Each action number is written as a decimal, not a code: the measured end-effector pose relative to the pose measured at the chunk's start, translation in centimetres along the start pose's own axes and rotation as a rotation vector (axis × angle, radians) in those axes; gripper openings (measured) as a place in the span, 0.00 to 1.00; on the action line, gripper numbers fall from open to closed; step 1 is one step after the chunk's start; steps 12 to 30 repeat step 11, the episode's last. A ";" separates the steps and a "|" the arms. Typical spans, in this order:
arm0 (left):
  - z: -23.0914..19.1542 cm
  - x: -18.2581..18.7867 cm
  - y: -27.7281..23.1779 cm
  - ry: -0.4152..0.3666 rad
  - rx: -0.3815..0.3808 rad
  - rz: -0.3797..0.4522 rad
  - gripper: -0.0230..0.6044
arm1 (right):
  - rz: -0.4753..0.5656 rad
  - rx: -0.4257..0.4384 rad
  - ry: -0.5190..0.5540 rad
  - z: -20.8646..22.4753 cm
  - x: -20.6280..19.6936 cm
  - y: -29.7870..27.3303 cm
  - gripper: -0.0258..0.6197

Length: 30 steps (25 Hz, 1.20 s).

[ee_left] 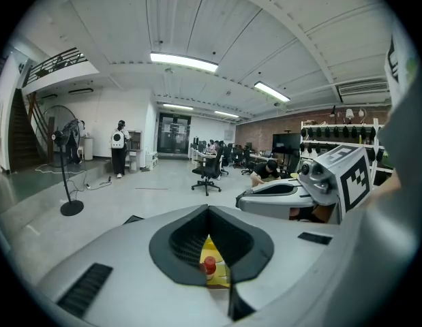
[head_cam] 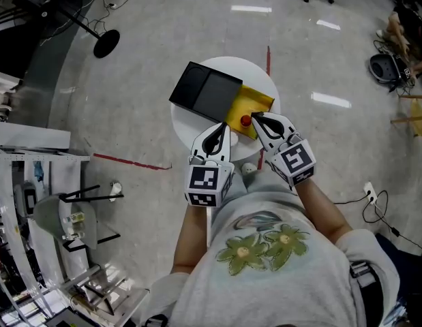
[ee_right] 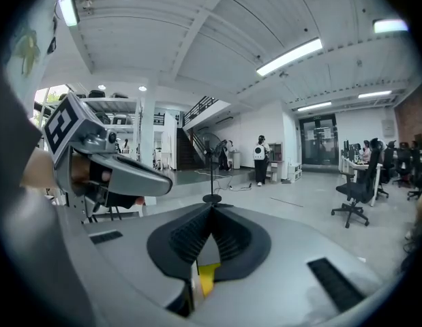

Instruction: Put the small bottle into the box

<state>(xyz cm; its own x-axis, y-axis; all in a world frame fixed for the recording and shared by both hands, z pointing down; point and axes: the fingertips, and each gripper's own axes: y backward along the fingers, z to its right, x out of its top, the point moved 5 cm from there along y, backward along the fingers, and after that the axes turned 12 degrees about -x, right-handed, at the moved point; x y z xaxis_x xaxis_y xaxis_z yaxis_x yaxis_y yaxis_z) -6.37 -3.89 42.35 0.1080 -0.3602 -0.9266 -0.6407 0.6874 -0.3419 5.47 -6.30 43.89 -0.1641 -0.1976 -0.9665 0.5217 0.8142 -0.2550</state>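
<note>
Small bottle [head_cam: 245, 120] not picked yet. It sits on the yellow mat [head_cam: 257, 101], right of centre on the round white table [head_cam: 182, 125], just right of the black box [head_cam: 207, 92].

Right claw [head_cam: 253, 116] is closed and empty. Its tips are just beside the red cap, on the cap's upper right. Its own view shows the jaws together [ee_right: 212, 208], with only yellow visible through the gap behind them.

Left claw [head_cam: 222, 125] is also closed and empty, parked near the box's lower edge, left of the bottle. Its view looks through the gap behind the tips [ee_left: 209, 208] and down at the bottle [ee_left: 208, 266].

Step in hand, as I read it: the approach and grasp, with nothing secured.

Next move:
- Open the right claw.
- Drop it so the pads straddle the body below the cap.
- Close, lift, and carry up and left over the box.

Orientation: the bottle looks upright, with the long axis vertical and the red cap on top, facing the head camera. A side pinch should suit it. It is small and probably tips easily, so the claw needs to be centred before it closes.
</note>
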 end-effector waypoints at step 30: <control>0.3 -1.3 1.0 0.012 0.011 -0.010 0.04 | -0.035 0.015 0.020 -0.8 -1.1 0.5 0.04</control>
